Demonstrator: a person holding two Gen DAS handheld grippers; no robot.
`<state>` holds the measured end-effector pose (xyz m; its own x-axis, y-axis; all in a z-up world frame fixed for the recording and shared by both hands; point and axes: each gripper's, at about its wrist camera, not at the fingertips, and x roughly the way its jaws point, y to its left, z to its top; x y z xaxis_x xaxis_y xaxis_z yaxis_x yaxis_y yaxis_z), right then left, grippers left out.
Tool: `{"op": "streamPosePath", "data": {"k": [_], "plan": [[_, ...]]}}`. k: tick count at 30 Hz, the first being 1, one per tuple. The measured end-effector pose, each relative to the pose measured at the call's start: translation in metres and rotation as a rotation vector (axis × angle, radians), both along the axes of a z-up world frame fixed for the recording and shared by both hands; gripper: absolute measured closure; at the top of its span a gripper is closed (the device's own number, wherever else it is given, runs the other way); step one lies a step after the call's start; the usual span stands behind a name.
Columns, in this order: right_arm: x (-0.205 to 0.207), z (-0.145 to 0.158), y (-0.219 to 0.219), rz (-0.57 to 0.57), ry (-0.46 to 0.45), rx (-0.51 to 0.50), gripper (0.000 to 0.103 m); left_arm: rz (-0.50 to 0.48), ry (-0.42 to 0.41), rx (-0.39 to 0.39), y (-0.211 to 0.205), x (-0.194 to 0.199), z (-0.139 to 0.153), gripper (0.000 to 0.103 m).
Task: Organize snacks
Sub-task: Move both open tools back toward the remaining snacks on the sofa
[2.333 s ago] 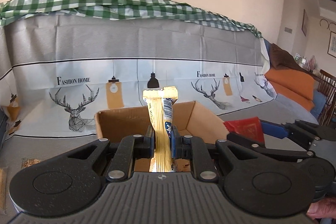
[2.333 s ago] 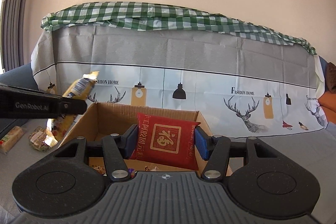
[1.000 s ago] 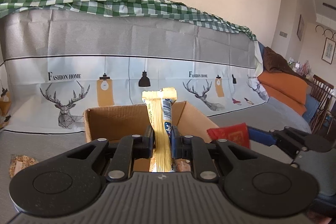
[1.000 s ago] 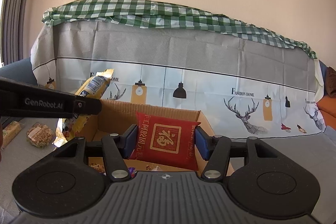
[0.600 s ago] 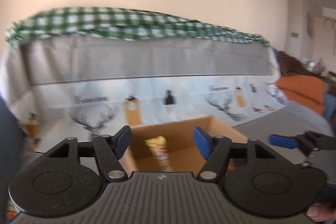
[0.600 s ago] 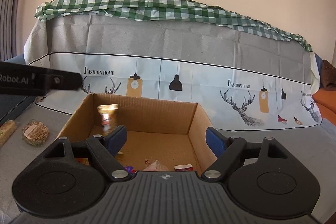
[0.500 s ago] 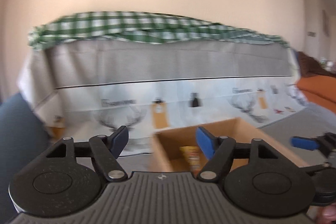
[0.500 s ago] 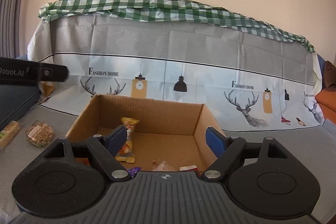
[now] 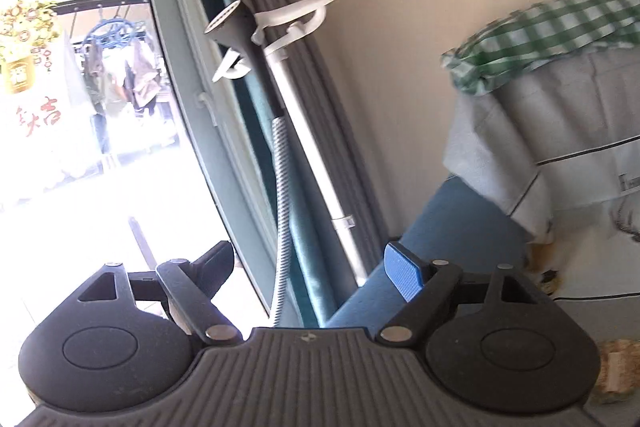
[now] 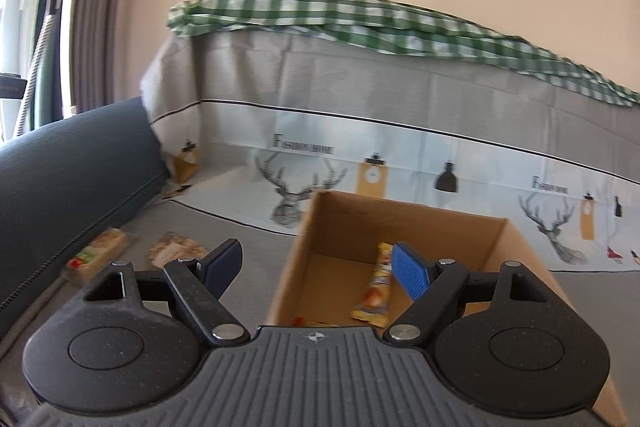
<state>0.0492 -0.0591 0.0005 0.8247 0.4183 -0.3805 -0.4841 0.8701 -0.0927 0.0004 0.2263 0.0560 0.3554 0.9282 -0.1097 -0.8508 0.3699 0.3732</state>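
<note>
In the right wrist view an open cardboard box [image 10: 304, 251] stands on the grey sofa seat. A yellow snack packet [image 10: 376, 287] lies inside it, with other small wrappers at its front. My right gripper [image 10: 316, 269] is open and empty, above the box's left wall. Two wrapped snacks lie left of the box: a round one [image 10: 176, 249] and a long one [image 10: 100, 253]. My left gripper [image 9: 310, 269] is open and empty, pointing off to the left at the curtain and window. A wrapped snack [image 9: 618, 367] shows at the lower right edge of the left wrist view.
The sofa back is draped with a deer-print cover [image 10: 400, 155] and a green checked cloth [image 10: 360, 17]. A dark blue armrest [image 10: 68, 155] rises on the left. A grey curtain [image 9: 256, 67], a pole with a white clamp [image 9: 280, 27] and a bright window [image 9: 80, 107] stand beyond it.
Both grippers opened and dropped their snacks into the box. The left gripper has swung far left, away from the box. The right gripper has turned left too.
</note>
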Motion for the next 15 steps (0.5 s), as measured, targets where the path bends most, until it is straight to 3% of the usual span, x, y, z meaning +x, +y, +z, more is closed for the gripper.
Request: {"op": "streamPosePath", "data": {"k": [6,8,11,15], "plan": [[-0.010,-0.002,0.031,0.093,0.000,0.007,0.020,0.030,0.028,-0.090,0.027,0.006,-0.005,0.016],[-0.012,-0.004,0.040,0.115,0.007,0.008,0.020,-0.045,-0.020,-0.122,0.026,0.010,-0.002,0.016],[-0.013,-0.007,0.052,0.141,0.020,0.009,0.020,-0.197,-0.072,0.008,0.000,0.017,0.006,0.008],[-0.011,-0.012,0.066,0.168,0.043,0.019,0.020,-0.354,-0.097,-0.014,-0.015,0.031,0.009,0.007]]}}
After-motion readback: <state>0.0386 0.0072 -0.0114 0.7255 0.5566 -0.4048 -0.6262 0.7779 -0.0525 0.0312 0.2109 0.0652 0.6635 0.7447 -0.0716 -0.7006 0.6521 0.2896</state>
